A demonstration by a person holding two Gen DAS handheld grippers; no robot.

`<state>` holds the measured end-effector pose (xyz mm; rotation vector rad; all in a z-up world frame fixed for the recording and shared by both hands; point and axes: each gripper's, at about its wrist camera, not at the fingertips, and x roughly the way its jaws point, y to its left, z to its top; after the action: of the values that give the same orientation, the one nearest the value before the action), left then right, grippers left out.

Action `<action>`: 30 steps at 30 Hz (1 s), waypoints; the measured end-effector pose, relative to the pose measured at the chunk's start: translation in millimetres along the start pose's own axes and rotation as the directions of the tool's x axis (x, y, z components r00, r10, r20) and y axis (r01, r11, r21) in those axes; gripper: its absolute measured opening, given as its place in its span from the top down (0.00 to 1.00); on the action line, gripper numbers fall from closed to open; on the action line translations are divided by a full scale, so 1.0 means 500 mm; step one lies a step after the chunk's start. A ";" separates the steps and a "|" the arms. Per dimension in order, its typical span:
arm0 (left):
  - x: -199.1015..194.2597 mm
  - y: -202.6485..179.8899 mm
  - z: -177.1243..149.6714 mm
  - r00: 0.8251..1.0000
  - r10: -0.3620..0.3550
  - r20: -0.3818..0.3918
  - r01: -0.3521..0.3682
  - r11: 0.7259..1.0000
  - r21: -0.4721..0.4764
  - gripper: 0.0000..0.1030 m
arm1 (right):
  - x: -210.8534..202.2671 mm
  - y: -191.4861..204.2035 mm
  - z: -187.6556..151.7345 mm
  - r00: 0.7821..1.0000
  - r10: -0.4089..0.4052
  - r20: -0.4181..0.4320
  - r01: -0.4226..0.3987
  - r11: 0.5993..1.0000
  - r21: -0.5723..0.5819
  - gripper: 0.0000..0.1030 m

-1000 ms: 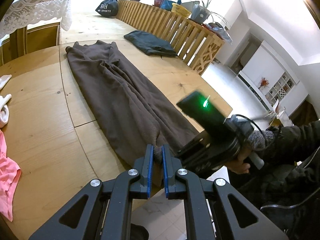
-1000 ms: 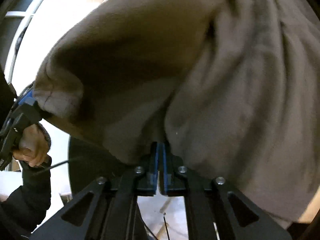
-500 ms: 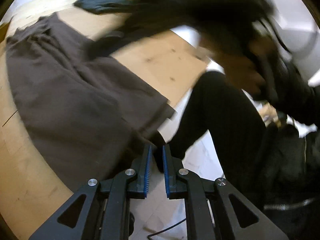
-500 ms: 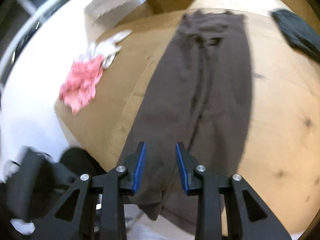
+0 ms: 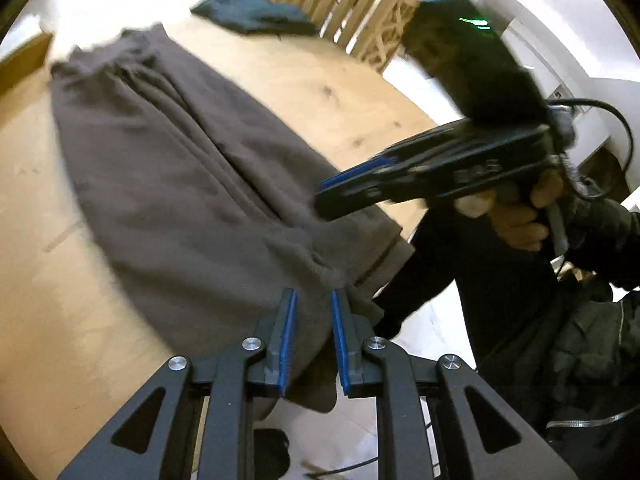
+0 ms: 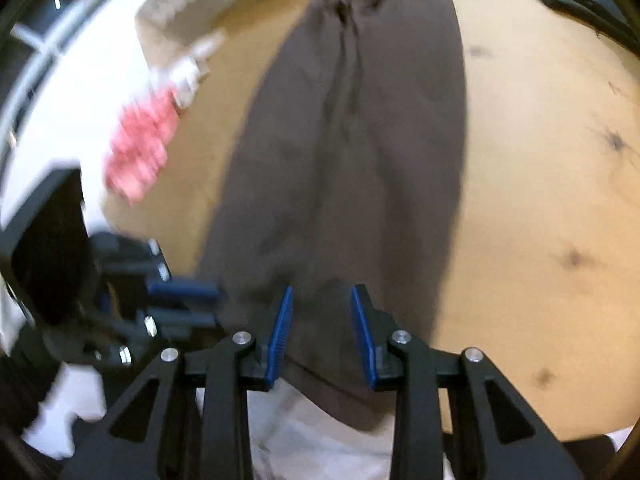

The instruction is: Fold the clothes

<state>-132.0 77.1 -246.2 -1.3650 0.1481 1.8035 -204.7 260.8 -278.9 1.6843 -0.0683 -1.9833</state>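
While brown trousers (image 5: 188, 184) lie flat along wooden table (image 5: 60, 320), hems overhanging edge at 6 o'clock: left gripper (image 5: 312, 336) opening, hem between jaws, unpinched. Right gripper (image 6: 322, 336) closing, released, above other hem. Lay-out done; next, regrip hems, fold toward 12 o'clock.

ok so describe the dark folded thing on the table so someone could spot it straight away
Start at the wooden table and find the long brown trousers spread along it. Look past their far end toward the slatted wooden fence: the dark folded garment lies just before it. It is small, compact and near-black, unlike the brown trousers and the pink cloth at the opposite edge.
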 end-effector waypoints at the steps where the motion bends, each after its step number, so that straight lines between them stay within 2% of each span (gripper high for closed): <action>1: 0.017 -0.004 -0.009 0.999 0.022 -0.036 -0.021 0.999 0.026 0.85 | 0.012 0.000 -0.015 0.997 -0.059 -0.045 0.057 0.997 -0.045 0.81; 2: 0.032 -0.008 -0.020 0.997 0.047 -0.068 -0.044 0.998 0.054 0.86 | 0.004 0.003 -0.022 0.995 -0.095 -0.042 0.091 0.992 -0.082 0.89; 4: 0.023 -0.019 -0.030 0.996 0.061 -0.068 -0.055 0.995 0.086 0.84 | -0.013 0.002 -0.032 0.988 -0.146 -0.044 0.140 0.984 -0.113 0.89; 5: 0.014 -0.018 -0.029 0.996 0.053 -0.066 -0.048 0.996 0.073 0.84 | -0.031 -0.004 -0.034 0.987 -0.157 -0.029 0.154 0.983 -0.096 0.84; 7: -0.009 -0.013 -0.025 0.998 0.052 -0.036 -0.050 0.998 0.040 0.84 | -0.069 -0.018 -0.039 0.983 -0.179 0.037 0.180 0.983 -0.044 0.72; 8: -0.023 -0.009 -0.022 0.998 0.068 -0.010 -0.068 0.997 0.019 0.84 | -0.090 -0.026 -0.043 0.979 -0.191 0.075 0.193 0.981 -0.012 0.57; 9: -0.032 -0.002 -0.023 0.996 0.092 0.005 -0.092 0.996 -0.008 0.83 | -0.102 -0.034 -0.048 0.975 -0.199 0.100 0.199 0.980 0.016 0.46; 11: -0.048 0.012 -0.026 0.989 0.147 0.026 -0.145 0.987 -0.069 0.80 | -0.109 -0.051 -0.063 0.967 -0.227 0.114 0.223 0.974 0.051 0.45; 14: -0.043 0.032 -0.041 0.975 0.221 -0.002 -0.218 0.964 -0.155 0.72 | -0.092 -0.059 -0.076 0.973 -0.215 0.083 0.209 0.976 0.066 0.45; 17: -0.019 0.036 -0.052 0.964 0.264 -0.038 -0.266 0.945 -0.190 0.72 | -0.077 -0.054 -0.090 0.977 -0.203 0.062 0.199 0.978 0.058 0.45; 19: -0.009 0.031 -0.055 0.954 0.299 -0.040 -0.300 0.933 -0.197 0.72 | -0.083 -0.045 -0.098 0.971 -0.227 0.074 0.225 0.974 0.033 0.45; 21: -0.031 0.004 -0.045 0.945 0.326 0.036 -0.316 0.933 -0.172 0.72 | -0.102 -0.039 -0.105 0.969 -0.226 0.102 0.226 0.974 0.016 0.45; 24: -0.054 -0.056 -0.018 0.959 0.244 0.147 -0.240 0.970 -0.048 0.72 | -0.129 -0.032 -0.110 0.977 -0.176 0.119 0.177 0.984 0.001 0.46; 25: -0.047 -0.075 -0.006 0.965 0.214 0.150 -0.219 0.976 0.012 0.72 | -0.134 -0.029 -0.110 0.981 -0.159 0.113 0.160 0.987 0.000 0.45; 27: -0.032 -0.106 0.002 0.974 0.184 0.130 -0.201 0.971 0.130 0.72 | -0.118 0.004 -0.101 0.984 -0.134 0.118 0.136 0.991 -0.006 0.46; 30: 0.012 -0.113 0.019 0.976 0.199 0.091 -0.215 0.948 0.235 0.72 | -0.119 0.021 -0.106 0.987 -0.108 0.123 0.111 0.994 -0.016 0.46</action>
<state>-101.3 121.4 -226.1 -1.1483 0.4780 1.9280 -146.9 292.7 -233.0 1.5820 0.0038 -2.1585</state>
